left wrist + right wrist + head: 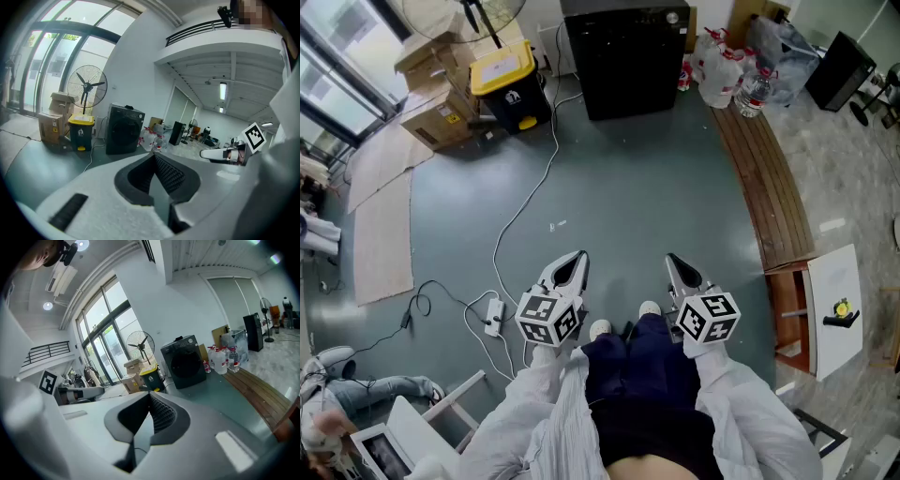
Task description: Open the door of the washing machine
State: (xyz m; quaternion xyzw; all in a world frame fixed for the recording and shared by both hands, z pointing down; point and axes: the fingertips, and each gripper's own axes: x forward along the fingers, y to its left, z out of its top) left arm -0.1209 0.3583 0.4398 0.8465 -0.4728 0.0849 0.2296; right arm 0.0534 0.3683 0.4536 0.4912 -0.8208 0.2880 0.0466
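The black front-loading washing machine (626, 56) stands against the far wall with its round door closed; it also shows in the left gripper view (123, 129) and the right gripper view (184, 363). Both grippers are held side by side in front of the person's legs, several steps short of it and pointing toward it. My left gripper (579, 256) (153, 158) is shut with nothing in it. My right gripper (671, 260) (149, 398) also has its jaws together and holds nothing.
A yellow-lidded bin (511, 80), cardboard boxes (441, 103) and a fan stand left of the machine. Water bottles (727, 75) sit to its right. A wooden strip (769, 178) runs along the right. A white cable (525, 206) and power strip (494, 317) lie on the grey floor.
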